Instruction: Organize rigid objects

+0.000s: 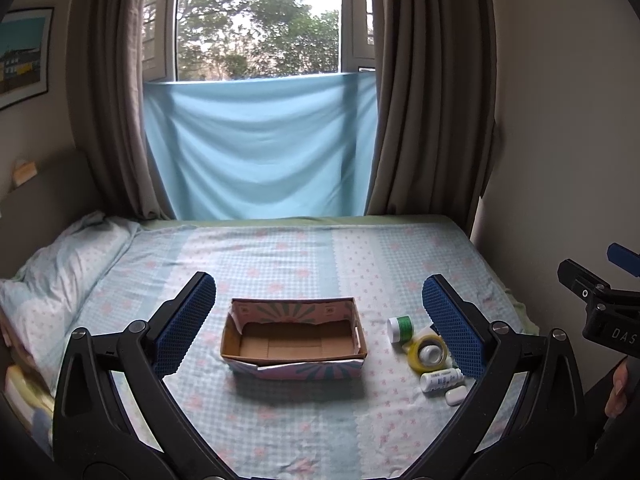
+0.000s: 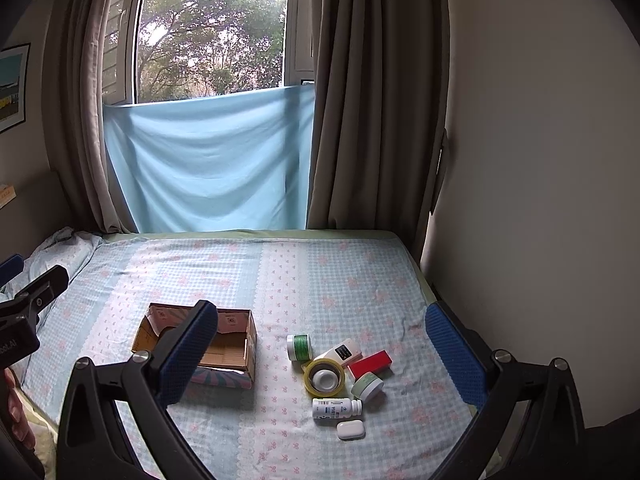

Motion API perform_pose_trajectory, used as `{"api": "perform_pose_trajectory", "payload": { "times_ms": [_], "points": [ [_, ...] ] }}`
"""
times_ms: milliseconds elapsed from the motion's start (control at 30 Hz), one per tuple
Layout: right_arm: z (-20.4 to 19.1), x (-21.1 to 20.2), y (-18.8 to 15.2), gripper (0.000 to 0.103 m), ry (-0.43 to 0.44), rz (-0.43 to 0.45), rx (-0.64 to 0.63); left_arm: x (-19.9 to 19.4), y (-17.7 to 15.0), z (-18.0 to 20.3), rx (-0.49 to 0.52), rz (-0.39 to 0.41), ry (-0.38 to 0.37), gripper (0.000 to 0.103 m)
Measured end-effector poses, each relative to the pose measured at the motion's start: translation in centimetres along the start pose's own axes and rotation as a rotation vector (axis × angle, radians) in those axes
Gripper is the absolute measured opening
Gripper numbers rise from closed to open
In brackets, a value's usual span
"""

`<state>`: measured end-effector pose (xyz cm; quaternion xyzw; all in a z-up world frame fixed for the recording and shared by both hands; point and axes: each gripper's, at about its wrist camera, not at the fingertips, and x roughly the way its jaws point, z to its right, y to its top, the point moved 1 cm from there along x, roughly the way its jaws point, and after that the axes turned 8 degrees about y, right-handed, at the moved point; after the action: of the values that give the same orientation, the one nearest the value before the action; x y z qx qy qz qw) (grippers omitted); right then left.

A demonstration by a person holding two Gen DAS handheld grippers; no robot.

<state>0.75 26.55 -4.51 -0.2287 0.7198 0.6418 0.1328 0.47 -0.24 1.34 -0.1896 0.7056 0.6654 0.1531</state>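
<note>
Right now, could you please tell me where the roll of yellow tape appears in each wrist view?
Left wrist view: yellow tape roll lower right, partly behind the right finger.
Right wrist view: lower centre, in full sight among the small items.
Shared landmark: the cardboard box lies left of it in both.

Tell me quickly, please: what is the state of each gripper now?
Left gripper: open, holding nothing, above the open cardboard box.
Right gripper: open, holding nothing, above the yellow tape roll.
</note>
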Motion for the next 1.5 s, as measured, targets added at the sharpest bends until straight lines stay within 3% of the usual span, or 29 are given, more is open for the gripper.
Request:
{"api": "perform_pose_trajectory", "payload": {
  "times_ms": [233,367,600,700,1000,1333,1500],
  "points": [
    [0.9,0.9,0.4,0.103,-0.03,-0.042,0.062,2.1,1.6,0.4,0.034,-0.055,-0.016,0.103],
    [2.6,2.7,0.2,0.103,-0.066,-0.081,0.109,5.3,2.0,1.7,0.062,-0.098,-0.067,0.103],
    [8.6,8.2,-2.1,0.103,-0.101,-0.198,0.253,13.4,0.9,7.0,0.085,-0.267,-0.14,0.103],
    [11.5,11.7,-3.6,0.103,-0.103,-0.265,0.321,17.4,0.0,10.2,0.11,-0.341,-0.13,0.103],
    [18.7,23.1,-9.6,0.103,-0.074,-0.484,0.586,30.4,-4.4,18.9,0.141,-0.596,-0.169,0.103],
    [19.2,34.5,-16.8,0.103,-0.065,-0.729,0.709,43.6,-12.7,24.2,0.207,-0.867,-0.129,0.103],
    [18.8,38.7,-20.1,0.103,-0.085,-0.832,0.748,47.9,-16.1,25.1,0.23,-0.951,-0.105,0.103]
  ]
}}
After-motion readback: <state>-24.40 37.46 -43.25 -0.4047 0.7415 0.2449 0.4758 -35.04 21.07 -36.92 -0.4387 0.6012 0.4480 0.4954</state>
